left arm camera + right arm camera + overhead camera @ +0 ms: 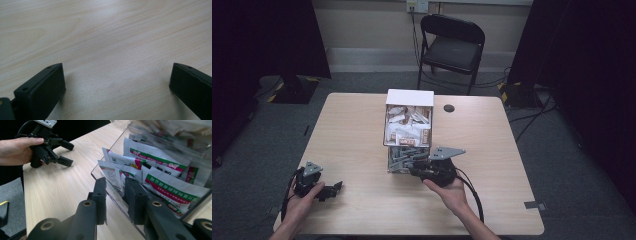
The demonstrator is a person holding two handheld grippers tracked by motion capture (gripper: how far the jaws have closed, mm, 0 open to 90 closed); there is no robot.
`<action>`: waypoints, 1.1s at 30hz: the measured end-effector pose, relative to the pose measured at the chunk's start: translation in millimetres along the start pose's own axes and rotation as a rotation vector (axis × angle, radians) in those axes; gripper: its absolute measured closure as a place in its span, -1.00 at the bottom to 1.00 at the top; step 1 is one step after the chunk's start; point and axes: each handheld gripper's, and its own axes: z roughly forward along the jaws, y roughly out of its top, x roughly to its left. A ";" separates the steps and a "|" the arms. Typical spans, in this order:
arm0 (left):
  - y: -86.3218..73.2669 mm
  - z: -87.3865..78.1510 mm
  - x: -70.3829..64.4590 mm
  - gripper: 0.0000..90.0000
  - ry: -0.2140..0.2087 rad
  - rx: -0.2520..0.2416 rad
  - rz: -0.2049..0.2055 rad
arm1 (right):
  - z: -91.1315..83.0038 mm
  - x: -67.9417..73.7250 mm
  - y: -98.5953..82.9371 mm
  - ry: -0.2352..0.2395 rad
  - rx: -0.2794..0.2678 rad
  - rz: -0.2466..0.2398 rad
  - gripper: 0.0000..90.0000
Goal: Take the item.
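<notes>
Spanning most of the high view, table (362, 130): pale wood grain, a small dark round spot near its far edge; bare grain lies under the left gripper's jaws in the left gripper view
Chair (452, 42): black folding chair on the grey floor beyond the far edge of the table, well apart from the work
Box (409, 132): clear-walled container at the middle of the table, its far end white, its near transparent wall facing the person; it holds many sachets
Sachets (160, 160): white packets with green and red printed bands, packed upright and leaning against one another inside the box, pressed near the clear wall in the right gripper view
Right gripper (115, 195): held in the person's right hand at the near end of the box; jaws narrow, one outside the clear wall and the other just inside it among the sachets, so the box's edge stands between them; whether they clamp the wall I cannot tell
Left gripper (324, 190): held in the left hand (15, 150) near the table's near left corner, well apart from the box; jaws spread wide with nothing between them, low over the wood
</notes>
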 end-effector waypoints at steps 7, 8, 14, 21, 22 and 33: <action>0.0 0.0 0.0 -1.00 0.000 0.000 0.000 | 6.9 -4.3 -7.4 0.001 0.012 0.012 0.64; 0.0 0.1 0.0 -1.00 0.000 0.000 0.000 | 7.5 -4.7 -7.4 0.002 0.012 0.014 0.64; 0.0 0.0 0.0 -1.00 0.000 0.000 0.000 | 10.8 -7.0 -7.6 0.014 0.020 0.010 0.65; 0.0 0.0 0.0 -1.00 0.000 0.000 0.000 | 13.9 -10.2 -10.2 -0.003 0.035 -0.002 0.81; 0.0 0.0 0.0 -1.00 0.000 0.000 0.000 | 13.6 -11.2 -11.0 -0.009 0.029 -0.001 0.84; 0.0 0.1 0.0 -1.00 0.000 0.000 -0.001 | 11.9 -17.2 -13.7 -0.026 0.022 -0.003 0.92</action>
